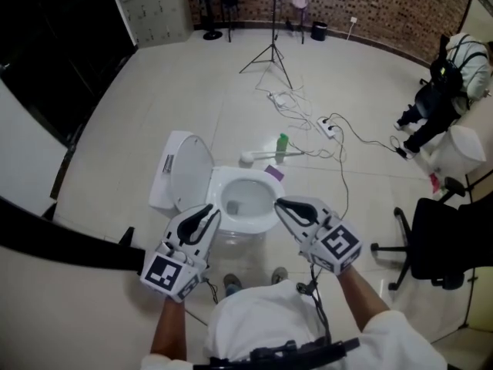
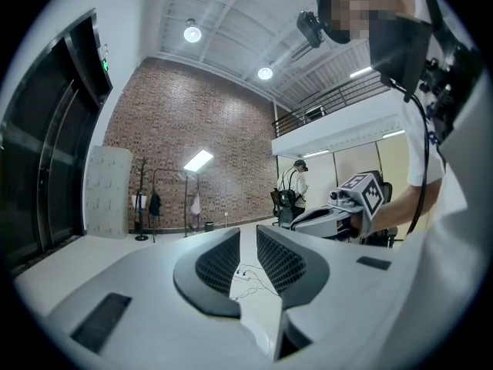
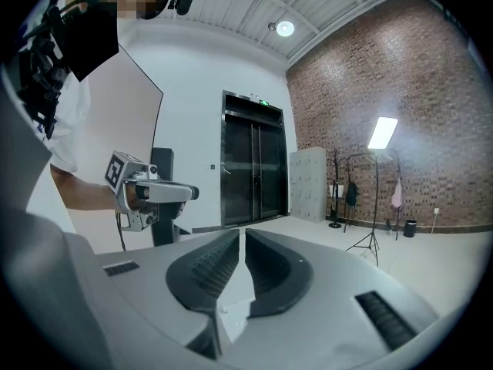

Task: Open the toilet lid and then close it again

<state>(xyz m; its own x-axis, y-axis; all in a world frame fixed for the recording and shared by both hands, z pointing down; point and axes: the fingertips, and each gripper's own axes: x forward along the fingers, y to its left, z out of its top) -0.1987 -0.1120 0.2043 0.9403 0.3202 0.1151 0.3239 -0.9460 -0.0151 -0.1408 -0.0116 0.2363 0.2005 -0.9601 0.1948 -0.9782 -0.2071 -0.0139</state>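
In the head view the white toilet's lid point(image 1: 190, 168) stands raised against the tank point(image 1: 163, 177) at the left, and the bowl point(image 1: 245, 200) lies uncovered. My left gripper point(image 1: 208, 211) hovers at the bowl's near left rim, its jaws a narrow gap apart with nothing between them. My right gripper point(image 1: 282, 204) hangs at the bowl's near right rim, shut and empty. Neither touches the toilet. The left gripper view looks level across the room along the left gripper point(image 2: 248, 241) to the right gripper point(image 2: 350, 205). The right gripper view shows the right gripper point(image 3: 243, 239) and the left gripper point(image 3: 150, 195).
A green bottle point(image 1: 282, 146), a white brush point(image 1: 248, 157) and a purple item point(image 1: 274, 173) lie behind the bowl. Cables and a power strip point(image 1: 327, 126) run to a tripod point(image 1: 269, 56). A black office chair point(image 1: 435, 241) stands right; a person point(image 1: 451, 83) crouches far right.
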